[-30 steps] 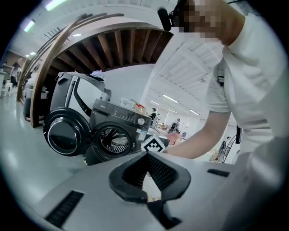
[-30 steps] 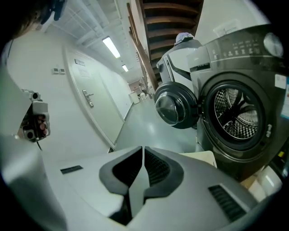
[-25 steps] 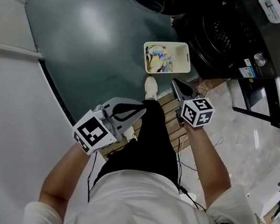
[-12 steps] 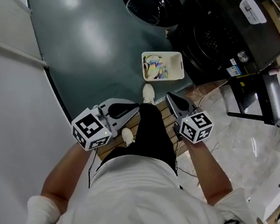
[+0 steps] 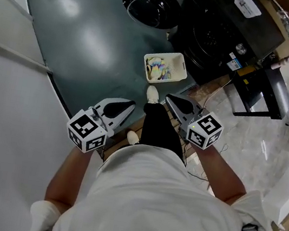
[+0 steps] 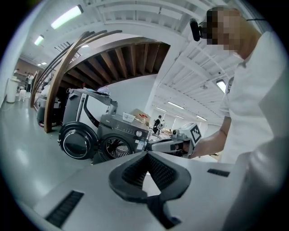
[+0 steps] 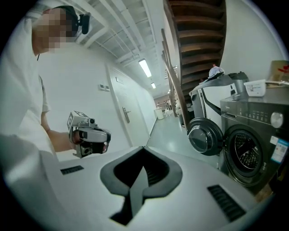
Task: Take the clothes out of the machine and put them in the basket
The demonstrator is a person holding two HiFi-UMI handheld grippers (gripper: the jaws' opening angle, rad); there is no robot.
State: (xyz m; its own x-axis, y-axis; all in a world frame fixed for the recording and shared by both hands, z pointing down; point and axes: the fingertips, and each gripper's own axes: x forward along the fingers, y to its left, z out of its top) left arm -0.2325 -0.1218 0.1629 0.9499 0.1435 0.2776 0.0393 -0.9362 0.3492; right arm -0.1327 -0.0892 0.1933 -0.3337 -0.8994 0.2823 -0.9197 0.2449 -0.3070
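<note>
the white basket [image 5: 178,67] stands on the green floor [image 5: 86,36], at 12 o'clock from the person's shoe [image 5: 152,93], with bright clothes [image 5: 158,68] lying inside. the dark washing machine [image 5: 224,32] is at 2 o'clock of the basket, and its round door [image 5: 150,6] hangs open at 11 o'clock. the left gripper [image 5: 131,104] and right gripper [image 5: 169,98] are held up near the person's waist, well apart, each with its fingers closed tip to tip on nothing.

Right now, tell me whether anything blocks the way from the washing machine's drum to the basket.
Nothing visible does. The white basket sits on the floor just in front of the open drum, and the machine's door is swung aside.
</note>
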